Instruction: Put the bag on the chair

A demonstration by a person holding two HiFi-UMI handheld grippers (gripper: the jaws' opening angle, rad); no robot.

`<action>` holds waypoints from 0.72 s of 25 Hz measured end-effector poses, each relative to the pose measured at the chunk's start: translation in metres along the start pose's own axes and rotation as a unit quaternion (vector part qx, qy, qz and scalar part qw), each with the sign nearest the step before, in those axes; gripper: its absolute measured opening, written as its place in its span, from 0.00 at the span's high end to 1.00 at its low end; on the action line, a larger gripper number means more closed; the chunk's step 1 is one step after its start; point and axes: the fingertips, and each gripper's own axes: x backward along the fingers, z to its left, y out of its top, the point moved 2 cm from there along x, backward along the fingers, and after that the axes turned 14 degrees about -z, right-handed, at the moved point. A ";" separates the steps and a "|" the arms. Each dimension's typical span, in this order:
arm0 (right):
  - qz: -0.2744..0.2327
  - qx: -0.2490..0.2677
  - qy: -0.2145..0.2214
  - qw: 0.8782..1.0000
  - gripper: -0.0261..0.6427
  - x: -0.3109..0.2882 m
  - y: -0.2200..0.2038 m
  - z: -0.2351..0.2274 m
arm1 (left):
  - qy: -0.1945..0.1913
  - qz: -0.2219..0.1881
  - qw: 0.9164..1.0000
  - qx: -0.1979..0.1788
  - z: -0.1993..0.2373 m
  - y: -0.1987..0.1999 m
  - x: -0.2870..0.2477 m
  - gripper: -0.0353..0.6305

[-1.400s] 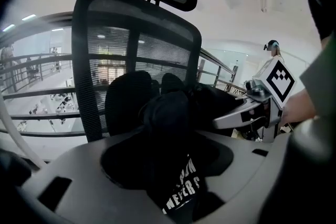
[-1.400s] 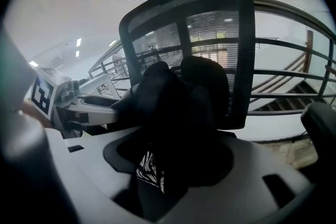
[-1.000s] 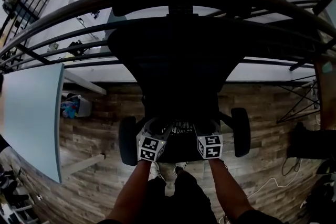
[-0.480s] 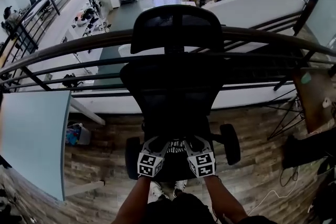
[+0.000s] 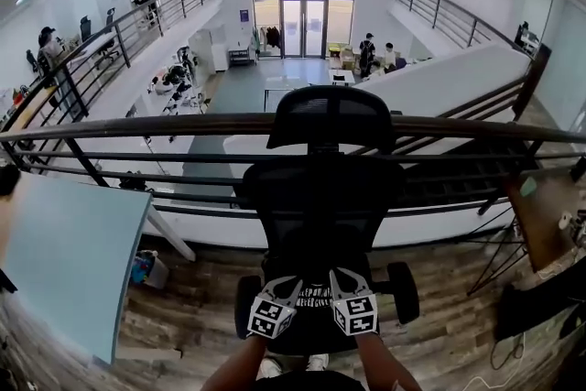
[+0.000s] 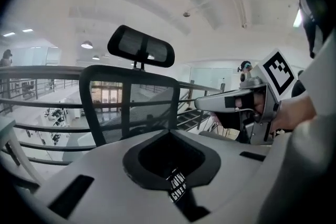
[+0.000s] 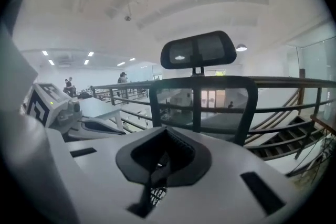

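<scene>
A black mesh office chair (image 5: 320, 206) with a headrest (image 5: 331, 119) stands right in front of me, its back against the railing. Over the seat's near edge hangs a black bag (image 5: 313, 293) with white print, held between both grippers. My left gripper (image 5: 288, 290) and right gripper (image 5: 337, 284) sit side by side, and their jaws have just been closing. In the left gripper view the left gripper (image 6: 176, 186) pinches a strip of the printed bag (image 6: 178, 190). In the right gripper view the right gripper (image 7: 157, 178) is shut on another printed strip of the bag (image 7: 154, 194).
A dark metal railing (image 5: 137, 128) runs behind the chair, with an open hall and people far below. A pale blue tabletop (image 5: 64, 261) is at the left, with a small bin (image 5: 146, 270) beside it. A wooden desk (image 5: 549, 229) stands at the right.
Both grippers have risen in front of the chair and drawn closer together, and the printed bag now shows between them. The head view has tilted up, so the hall beyond the railing is in sight.
</scene>
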 end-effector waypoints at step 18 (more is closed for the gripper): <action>-0.106 0.055 0.056 0.991 0.93 0.019 0.085 0.033 | -0.010 -0.078 0.997 -0.028 0.000 0.089 0.020 0.92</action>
